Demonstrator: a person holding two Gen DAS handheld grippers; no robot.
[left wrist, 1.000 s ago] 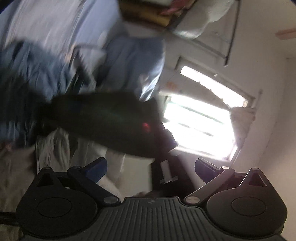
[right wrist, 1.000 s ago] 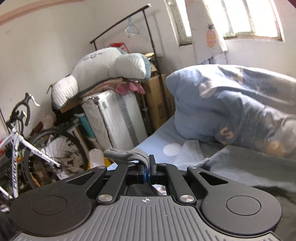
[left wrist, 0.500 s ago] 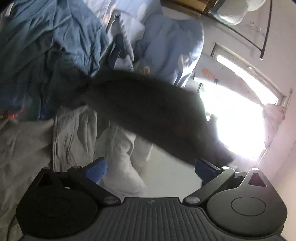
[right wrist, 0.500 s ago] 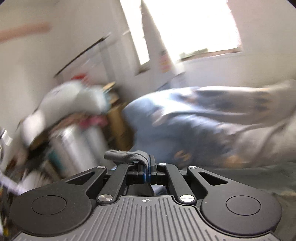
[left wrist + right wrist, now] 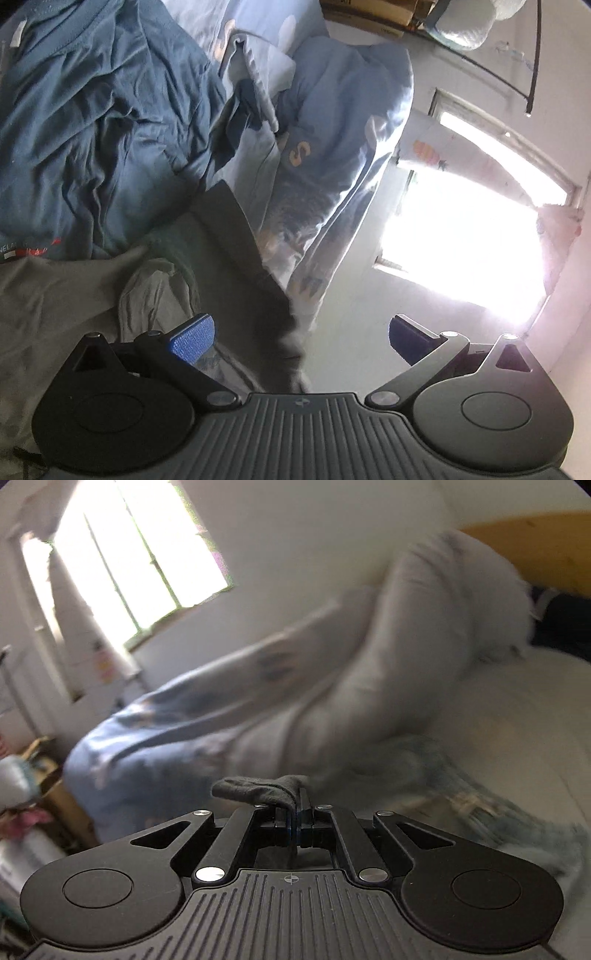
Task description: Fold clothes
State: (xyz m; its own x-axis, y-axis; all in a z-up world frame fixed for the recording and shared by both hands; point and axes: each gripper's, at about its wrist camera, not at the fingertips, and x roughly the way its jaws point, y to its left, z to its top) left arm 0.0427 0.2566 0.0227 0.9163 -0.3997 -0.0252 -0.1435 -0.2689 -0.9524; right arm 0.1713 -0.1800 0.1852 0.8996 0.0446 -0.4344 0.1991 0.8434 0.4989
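Garment: dark grey garment point(image 5: 258, 789), a bunched fold of its edge pinched at the tips of the right gripper point(image 5: 298, 818); in the left wrist view a dark strip of cloth point(image 5: 236, 254) runs from the bed down toward the camera, and I judge it the same piece, though that is not certain.
Right gripper: clenched on the fold, jaws pressed together with cloth draped over the left one; its view is smeared with blur.
Left gripper: left gripper point(image 5: 299, 338) released, blue pads point(image 5: 192, 338) set wide apart; the dark strip passes between them near the body, touching neither as far as can be seen.
Where it lies: most of the garment is out of sight below the right gripper; the visible strip hangs or stretches over the bed, beside a pale grey garment point(image 5: 62, 295).
Nearby clothes: crumpled blue T-shirt point(image 5: 96, 122) lies beyond the grey one, unfolded.
Bedding: light blue printed quilt point(image 5: 332, 122) is heaped toward the wall, well apart from the left gripper.
Room: bright window point(image 5: 461, 236) behind the quilt; cardboard boxes point(image 5: 369, 14) at the far end.
Step in hand: judged as lifting and spreading the dark garment, held by one corner only; folding proper is not yet begun.
Next move calls for: the left gripper closing on a second edge or corner of the dark cloth, so that both can draw it flat.
Risk: thin fold may slip from the pinch if tugged hard.
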